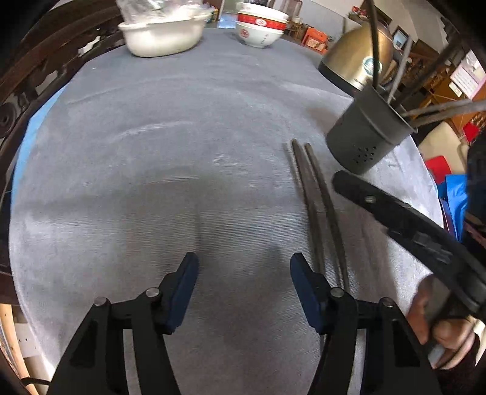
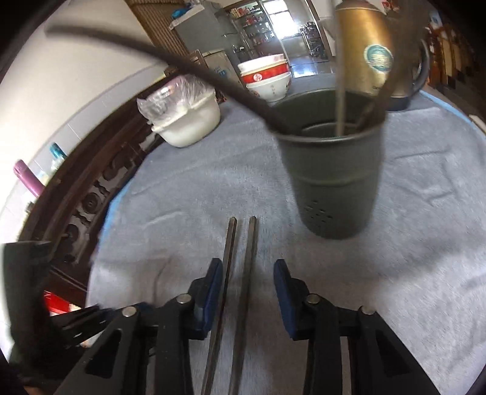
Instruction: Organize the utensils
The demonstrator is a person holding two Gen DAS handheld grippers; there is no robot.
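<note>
Two chopsticks (image 2: 240, 273) lying side by side on the grey cloth (image 1: 182, 152) over the counter, nearly parallel, slim, dark grey and square at the far ends, a narrow gap between them. One dark grey utensil holder (image 2: 331, 182) standing just beyond and to the right of their far ends, apart from them, tapered, with a cluster of small holes low on its wall. Several long dark utensils leaning out of its mouth; exact count unclear because of blur.

Right tool (image 2: 247, 291) low over the chopsticks, both sticks running between its blue pads, jaws still apart; left pad right against the left stick, though real contact cannot be told, and a clear gap between right pad and right stick. Not yet gripping.

Left tool (image 1: 244, 291) released, jaws wide, nothing but bare cloth between them; chopsticks (image 1: 316, 206) just outside its right finger. Seen from there, the right tool's dark body beside the sticks, a hand (image 1: 437, 331) gripping its handle.

At the far edge: two stacked red-and-white bowls (image 1: 261, 25), one white lidded pot (image 1: 164, 33) under clear plastic, one gold kettle (image 1: 361, 57).
</note>
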